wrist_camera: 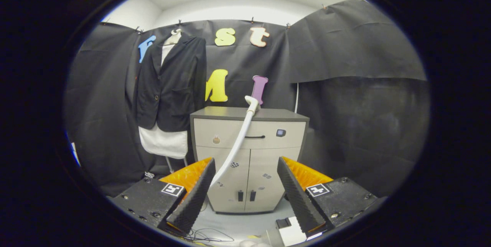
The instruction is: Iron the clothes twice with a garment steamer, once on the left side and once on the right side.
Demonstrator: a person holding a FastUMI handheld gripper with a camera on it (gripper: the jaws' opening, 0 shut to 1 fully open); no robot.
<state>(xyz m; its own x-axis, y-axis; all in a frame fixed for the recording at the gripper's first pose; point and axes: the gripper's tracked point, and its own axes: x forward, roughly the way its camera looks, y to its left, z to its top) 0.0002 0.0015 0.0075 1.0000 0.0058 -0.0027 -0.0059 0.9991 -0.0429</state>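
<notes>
**Claw open, steamer resting on the cabinet**

The dark jacket hangs on a hanger high against the black booth wall, over a white garment whose hem shows below it. It hangs just beside the cabinet, on its left as seen from the claw, and well beyond the fingers.

The grey cabinet stands straight ahead on the pale floor, with a drawer above two doors and a dark top surface.

The claw is held low in front of the cabinet, its two ridged black fingers spread wide apart with nothing between them but the view of the cabinet doors.

The garment steamer sits on the cabinet's top surface near the middle, its white head tilted up. Its white hose runs down across the drawer and the left door, passing behind the left finger.

Thin cables lie on the floor just below the fingers.
</notes>
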